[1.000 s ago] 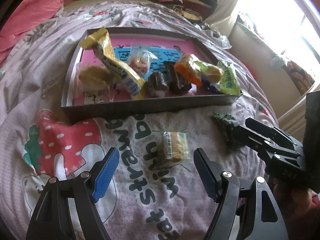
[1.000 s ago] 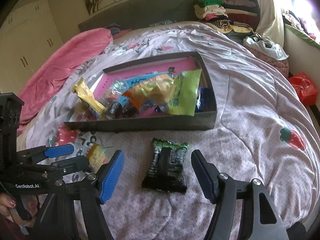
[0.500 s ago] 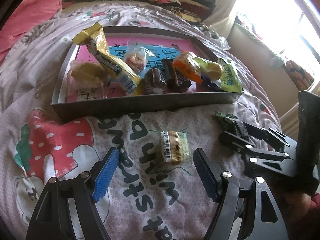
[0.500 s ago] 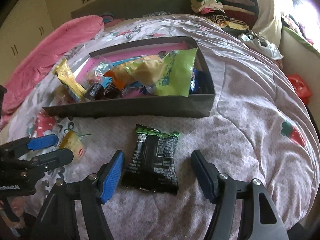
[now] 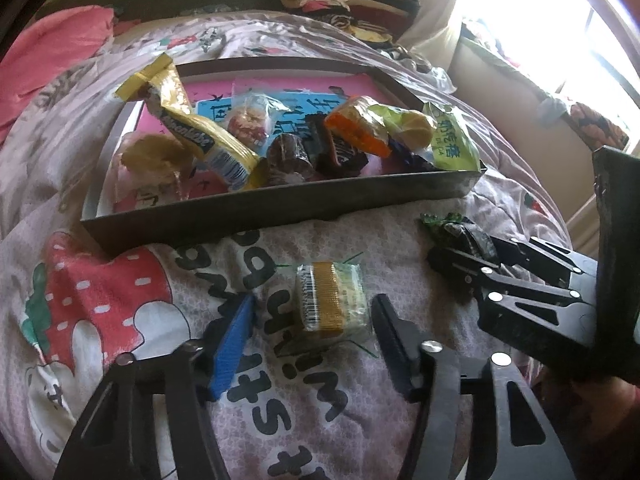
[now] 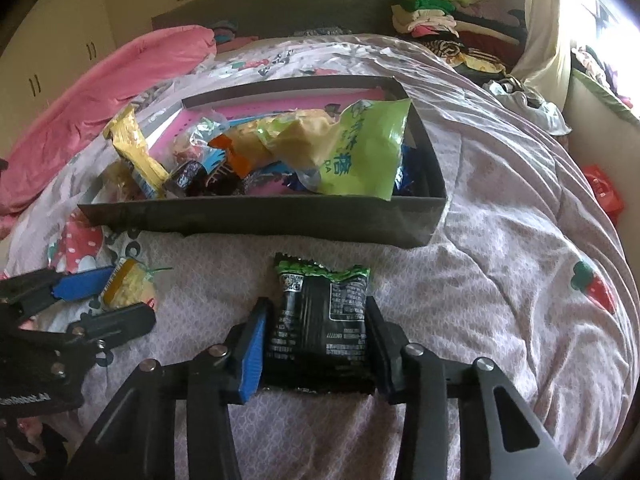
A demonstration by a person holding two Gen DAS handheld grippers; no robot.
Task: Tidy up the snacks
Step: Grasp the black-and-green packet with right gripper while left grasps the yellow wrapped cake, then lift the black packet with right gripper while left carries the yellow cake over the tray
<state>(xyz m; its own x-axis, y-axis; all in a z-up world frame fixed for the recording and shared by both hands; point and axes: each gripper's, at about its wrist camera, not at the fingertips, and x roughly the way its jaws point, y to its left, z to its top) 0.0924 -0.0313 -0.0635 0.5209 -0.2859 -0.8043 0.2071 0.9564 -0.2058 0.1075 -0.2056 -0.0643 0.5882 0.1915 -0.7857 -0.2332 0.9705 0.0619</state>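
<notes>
A small clear-wrapped yellow biscuit pack (image 5: 330, 300) lies on the bedspread between the fingers of my left gripper (image 5: 311, 300). Its jaws are closing, with a gap still showing on the blue pad's side. The black snack packet with a green top (image 6: 320, 320) lies between the pads of my right gripper (image 6: 316, 304), whose closing jaws touch both its sides. From the left wrist view the right gripper (image 5: 460, 256) sits over that packet (image 5: 456, 228). The dark shallow box (image 5: 280, 208) just beyond holds several wrapped snacks.
The box (image 6: 260, 216) lies on a pink-patterned quilt (image 6: 500, 240) with a strawberry print. A pink blanket (image 6: 100, 92) is at the far left, piled clothes (image 6: 440, 12) at the back right, and a red bag (image 6: 604, 192) off the bed's right edge.
Both grippers' jaws have narrowed around their snacks. The right gripper sank closer onto the black packet; the left stayed over the biscuit pack.
</notes>
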